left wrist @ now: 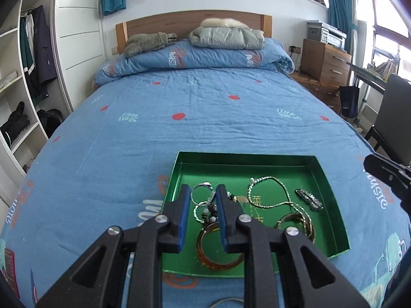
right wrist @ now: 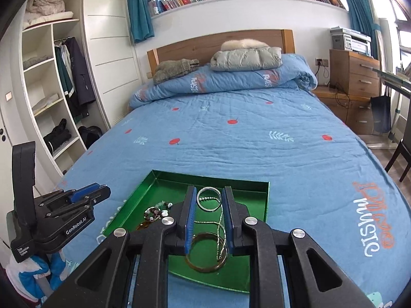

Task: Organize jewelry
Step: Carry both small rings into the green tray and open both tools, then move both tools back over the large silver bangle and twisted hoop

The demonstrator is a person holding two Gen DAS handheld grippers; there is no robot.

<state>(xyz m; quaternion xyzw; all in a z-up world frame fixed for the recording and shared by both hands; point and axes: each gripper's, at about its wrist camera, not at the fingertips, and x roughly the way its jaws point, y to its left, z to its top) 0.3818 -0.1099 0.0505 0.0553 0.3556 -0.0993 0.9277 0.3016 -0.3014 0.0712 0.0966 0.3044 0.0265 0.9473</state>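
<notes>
A shallow green tray (left wrist: 331, 200) lies on the blue bedspread and holds jewelry. In the left wrist view I see an amber bangle (left wrist: 218, 263), silver rings (left wrist: 201, 192), a bead bracelet (left wrist: 209, 211), a silver chain (left wrist: 269, 192), a dark clip (left wrist: 309, 199) and gold bangles (left wrist: 298, 222). My left gripper (left wrist: 203, 192) is open above the tray's left part, empty. In the right wrist view the tray (right wrist: 265, 200) holds a silver bangle (right wrist: 208, 199), a chain (right wrist: 220, 228) and an amber bangle (right wrist: 205, 267). My right gripper (right wrist: 208, 192) is open over them, empty.
The bed (left wrist: 195, 107) stretches ahead, with a folded duvet and a grey jacket (left wrist: 228, 37) at the headboard. A wardrobe stands at the left, wooden drawers (left wrist: 326, 61) and a chair (left wrist: 390, 118) at the right. The left gripper also shows in the right wrist view (right wrist: 102, 192).
</notes>
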